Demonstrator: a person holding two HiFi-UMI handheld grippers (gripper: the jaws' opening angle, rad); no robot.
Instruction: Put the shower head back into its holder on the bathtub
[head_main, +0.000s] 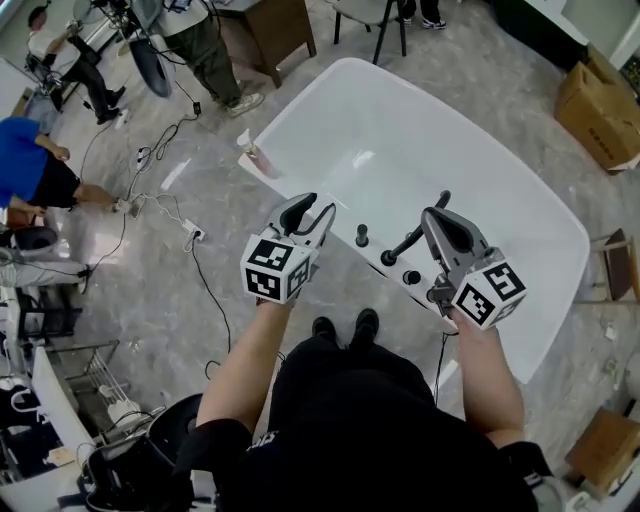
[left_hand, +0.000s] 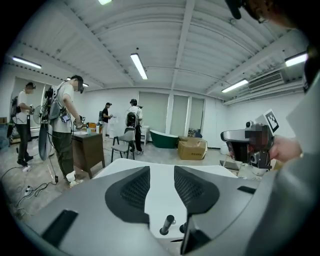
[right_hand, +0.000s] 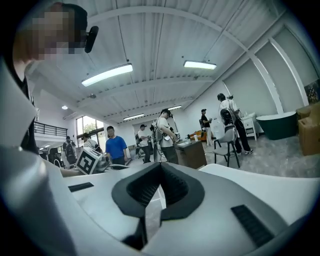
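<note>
A white bathtub (head_main: 300, 100) fills the middle of the head view. On its near rim a black shower head (head_main: 408, 242) slants up from a black fitting, between two black knobs (head_main: 362, 236) (head_main: 411, 278). My left gripper (head_main: 312, 208) hovers above the rim left of the knobs, open, with nothing between its jaws. In the left gripper view (left_hand: 161, 172) one knob (left_hand: 167, 224) shows below the gap. My right gripper (head_main: 438, 210) hangs just right of the shower head, apart from it. Its jaws (right_hand: 161, 167) are shut with the tips together and hold nothing.
A pink bottle (head_main: 258, 156) stands on the tub's left corner. Cables (head_main: 165, 205) trail over the floor to the left. Cardboard boxes (head_main: 600, 100) (head_main: 612, 448) sit to the right. Several people, a desk (head_main: 272, 30) and a chair (head_main: 385, 20) are beyond the tub.
</note>
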